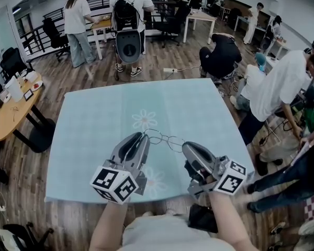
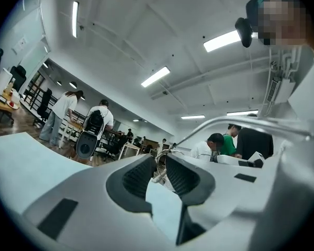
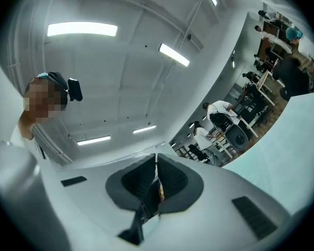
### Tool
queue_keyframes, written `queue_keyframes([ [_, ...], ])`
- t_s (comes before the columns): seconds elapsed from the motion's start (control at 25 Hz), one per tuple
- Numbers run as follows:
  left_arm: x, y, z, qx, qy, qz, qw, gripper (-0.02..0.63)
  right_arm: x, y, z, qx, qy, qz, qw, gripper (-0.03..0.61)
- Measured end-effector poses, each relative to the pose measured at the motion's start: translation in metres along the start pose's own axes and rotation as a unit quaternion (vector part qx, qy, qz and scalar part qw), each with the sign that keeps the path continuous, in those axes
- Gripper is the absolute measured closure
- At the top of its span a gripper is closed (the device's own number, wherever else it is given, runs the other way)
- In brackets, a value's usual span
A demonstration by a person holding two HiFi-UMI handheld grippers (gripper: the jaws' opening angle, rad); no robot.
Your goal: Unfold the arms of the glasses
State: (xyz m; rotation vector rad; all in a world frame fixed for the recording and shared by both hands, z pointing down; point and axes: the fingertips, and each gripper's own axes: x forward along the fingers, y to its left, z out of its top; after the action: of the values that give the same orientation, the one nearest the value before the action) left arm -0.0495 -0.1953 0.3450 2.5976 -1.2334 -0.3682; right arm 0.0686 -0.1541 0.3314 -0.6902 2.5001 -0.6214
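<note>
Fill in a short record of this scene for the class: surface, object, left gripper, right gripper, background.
surface: pale blue tablecloth with flower prints
object: thin wire-rimmed glasses, spanning between the two grippers
left gripper: jaws slightly apart, part of the glasses between them; grip unclear
right gripper: jaws closed on a thin arm of the glasses
background: people standing and crouching on a wooden floor

Open-plan office. Wood-plank floor (image 1: 162, 82). Desk (image 1: 89, 140) under pale blue cloth. Round wooden table (image 1: 10, 116) at left. Black office chairs (image 1: 53, 33) and white tables (image 1: 201, 17) behind. Ceiling strip lights (image 2: 156, 76) lit.
</note>
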Motion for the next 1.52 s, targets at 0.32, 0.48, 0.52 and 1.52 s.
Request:
queue_keyframes([
  [0.32, -0.001, 0.002, 0.007, 0.051, -0.012, 0.024, 0.9983, 0.578, 0.0, -0.002, -0.004, -0.001, 0.017, 0.011, 1.0, 0.558],
  [0.48, 0.0, 0.003, 0.004, 0.105, -0.004, 0.06, 0.9926, 0.592, 0.002, -0.002, -0.003, -0.035, 0.014, -0.004, 0.999, 0.558],
  [0.52, 0.0, 0.004, 0.004, 0.103, -0.004, 0.065, 0.9925, 0.594, 0.002, -0.001, -0.003, -0.053, 0.014, -0.008, 0.998, 0.557],
  [1.52, 0.002, 0.024, -0.002, 0.082, 0.035, 0.168, 0.9817, 0.606, 0.044, 0.021, -0.059, -0.556, 0.234, -0.106, 0.791, 0.477],
])
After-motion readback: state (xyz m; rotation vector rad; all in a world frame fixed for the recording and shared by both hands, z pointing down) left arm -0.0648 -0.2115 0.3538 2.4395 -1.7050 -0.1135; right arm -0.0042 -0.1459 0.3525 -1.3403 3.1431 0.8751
